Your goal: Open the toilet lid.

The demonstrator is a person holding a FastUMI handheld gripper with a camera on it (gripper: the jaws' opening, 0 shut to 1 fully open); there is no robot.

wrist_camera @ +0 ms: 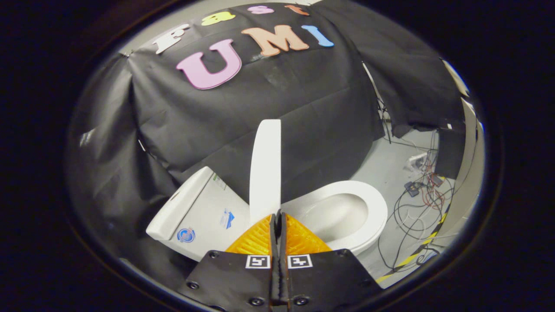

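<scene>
A white toilet stands against the black cloth wall, its tank (197,208) to the left and its seat ring (373,203) around the open bowl (334,216) to the right. The white lid (265,169) is raised, standing nearly upright and seen edge-on between tank and bowl. My gripper (277,214) is shut, its two fingers pressed flat together with no gap. The tips sit right at the lid's lower edge, with nothing between them. I cannot tell whether they touch the lid.
Black cloth hangs behind and to the left of the toilet. On the grey floor to the right lie tangled cables (416,203) and small electronics. A yellow-and-black tape strip (412,255) runs along the floor near a pale wall panel (470,173).
</scene>
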